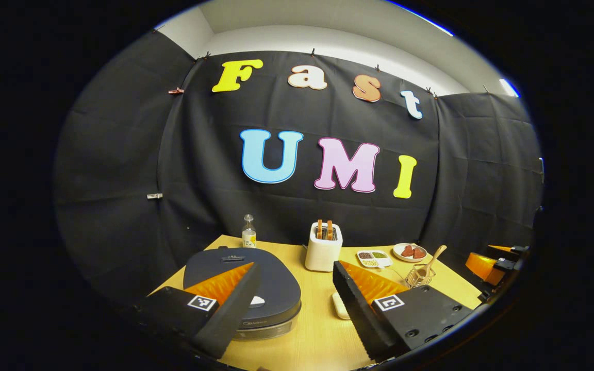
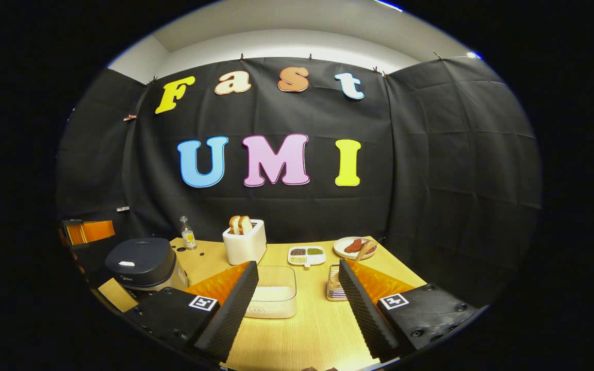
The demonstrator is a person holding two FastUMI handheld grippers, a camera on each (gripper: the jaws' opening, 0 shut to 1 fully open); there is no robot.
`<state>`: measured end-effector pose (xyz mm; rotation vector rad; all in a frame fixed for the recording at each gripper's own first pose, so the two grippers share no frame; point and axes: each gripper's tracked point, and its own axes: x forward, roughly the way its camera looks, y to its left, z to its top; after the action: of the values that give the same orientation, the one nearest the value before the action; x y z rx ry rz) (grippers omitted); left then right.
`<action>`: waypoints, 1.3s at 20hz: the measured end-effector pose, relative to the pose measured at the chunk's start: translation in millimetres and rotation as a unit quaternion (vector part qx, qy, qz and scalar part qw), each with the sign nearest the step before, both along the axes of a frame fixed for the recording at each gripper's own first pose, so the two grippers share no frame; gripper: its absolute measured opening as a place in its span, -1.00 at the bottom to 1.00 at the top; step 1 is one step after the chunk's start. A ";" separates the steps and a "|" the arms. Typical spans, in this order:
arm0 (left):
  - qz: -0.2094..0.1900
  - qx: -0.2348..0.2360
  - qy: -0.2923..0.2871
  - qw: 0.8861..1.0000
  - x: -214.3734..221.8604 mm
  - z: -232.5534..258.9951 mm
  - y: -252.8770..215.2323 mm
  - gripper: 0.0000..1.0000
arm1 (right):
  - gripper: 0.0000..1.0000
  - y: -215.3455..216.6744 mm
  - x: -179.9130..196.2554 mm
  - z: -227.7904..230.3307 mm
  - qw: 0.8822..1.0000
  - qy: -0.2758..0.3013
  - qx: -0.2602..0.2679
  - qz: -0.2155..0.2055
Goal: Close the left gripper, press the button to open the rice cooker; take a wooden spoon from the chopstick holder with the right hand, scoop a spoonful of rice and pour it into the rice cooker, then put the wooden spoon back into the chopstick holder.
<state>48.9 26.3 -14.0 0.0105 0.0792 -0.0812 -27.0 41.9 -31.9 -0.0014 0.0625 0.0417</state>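
A pale wooden surface (image 1: 317, 330) carries the closed rice cooker (image 1: 256, 288) at lower left of the left gripper view. Both grippers' fingers stand apart, empty. The first step seems pending: the left gripper (image 1: 292, 304) must close, then press the button (image 1: 257, 301). The wooden spoon (image 1: 431, 263) waits in the chopstick holder (image 1: 419, 278) at right.

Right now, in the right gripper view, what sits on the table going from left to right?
Rice cooker → small bottle → toaster → divided dish of grains → plate of food.
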 end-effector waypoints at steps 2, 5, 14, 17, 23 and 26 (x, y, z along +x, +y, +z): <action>-0.001 0.002 0.002 1.000 7.0 5.1 4.9 0.69 | 0.96 -3.3 0.1 1.4 1.000 -0.001 0.000 -0.004; -0.002 0.003 0.022 1.000 17.7 0.8 20.3 0.34 | 0.96 -11.4 -1.4 1.1 1.000 -0.001 0.006 -0.015; 0.019 -0.025 0.102 0.994 43.9 -37.4 64.1 -0.87 | 0.96 -44.4 -14.8 -4.5 0.998 0.013 0.011 -0.061; 0.014 -0.041 0.152 0.987 51.2 -66.5 64.2 -0.89 | 0.96 -52.7 -21.5 -10.3 0.997 0.022 0.007 -0.073; 0.012 -0.030 0.222 0.975 62.7 -117.2 68.4 -0.90 | 0.96 -72.9 -29.0 -22.8 0.994 0.043 0.013 -0.099; 0.014 -0.043 0.230 0.972 62.0 -121.4 67.7 -0.89 | 0.96 -77.6 -27.5 -28.3 0.993 0.051 0.018 -0.106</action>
<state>110.9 94.0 -135.4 -0.0966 0.5395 -0.0584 -54.5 -35.7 -60.2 0.0427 0.1632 -0.1691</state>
